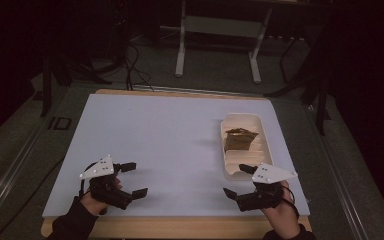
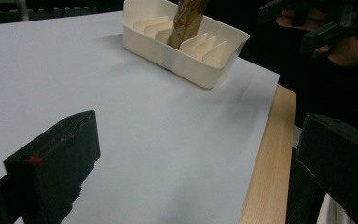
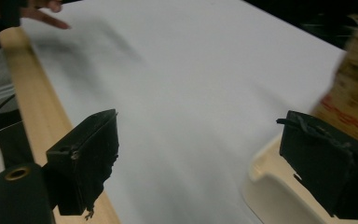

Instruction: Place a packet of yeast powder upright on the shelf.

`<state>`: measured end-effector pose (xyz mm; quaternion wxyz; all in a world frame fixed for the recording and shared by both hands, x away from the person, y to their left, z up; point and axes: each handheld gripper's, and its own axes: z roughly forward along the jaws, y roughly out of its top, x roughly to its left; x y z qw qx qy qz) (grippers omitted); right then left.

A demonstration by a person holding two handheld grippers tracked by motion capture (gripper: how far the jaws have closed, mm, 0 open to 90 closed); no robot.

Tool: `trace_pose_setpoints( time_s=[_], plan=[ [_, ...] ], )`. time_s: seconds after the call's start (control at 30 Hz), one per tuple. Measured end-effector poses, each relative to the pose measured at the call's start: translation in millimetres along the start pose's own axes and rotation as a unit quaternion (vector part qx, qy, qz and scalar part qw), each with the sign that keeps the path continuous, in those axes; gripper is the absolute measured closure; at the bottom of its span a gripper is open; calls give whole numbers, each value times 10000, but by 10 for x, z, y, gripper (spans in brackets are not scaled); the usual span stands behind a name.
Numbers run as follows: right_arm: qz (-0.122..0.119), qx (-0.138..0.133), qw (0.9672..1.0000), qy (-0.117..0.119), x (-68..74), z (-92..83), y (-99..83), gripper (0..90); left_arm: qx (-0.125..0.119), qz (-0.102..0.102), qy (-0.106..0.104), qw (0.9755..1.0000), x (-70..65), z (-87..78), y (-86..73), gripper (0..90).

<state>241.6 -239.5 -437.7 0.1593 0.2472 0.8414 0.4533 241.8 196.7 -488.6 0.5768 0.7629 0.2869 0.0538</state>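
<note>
Both hands low at near edge, well apart. Left gripper (image 1: pixel 132 178) w/ jaws spread wide, nothing btwn them, pointing right; left hand (image 1: pixel 96 199) wrapped round its body. Right gripper (image 1: pixel 237 180) also gaping, empty, pointing left; right hand (image 1: pixel 280 210) gripping from below.

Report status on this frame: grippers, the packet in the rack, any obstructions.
Left gripper open, empty, low over the table. Right gripper open, empty, at the near end of the white slotted rack. Brown packet standing in a slot, untouched. Nothing between.
</note>
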Motion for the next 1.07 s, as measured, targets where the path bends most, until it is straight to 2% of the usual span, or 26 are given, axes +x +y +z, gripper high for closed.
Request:
trace_pose_setpoints(
  time_s=[0.2,0.27,0.47,0.53,0.6,0.77,1.07],
  plan=[
    [152,-18,9996,-242,-17,-58,-205,116,4,6,-3,10000,-1,2,-1,4],
    [230,-23,9995,-208,-10,-71,-265,116,20,14,-1,10000,-5,5,-1,4],
    [236,-147,9986,-442,75,-123,-395,127,68,69,-23,10000,-16,18,-12,4],
    [259,-155,9987,-420,84,-128,-409,127,66,80,-14,9999,-22,20,-13,4],
    [149,-186,9984,-505,114,-153,-438,120,58,69,-30,10000,-17,18,-16,4],
    [61,-237,9974,-679,97,-167,-452,118,50,62,-34,10000,-14,25,-19,4],
    [101,-249,9973,-685,56,-159,-470,118,111,141,-58,9998,-35,68,-24,4]
  ],
)
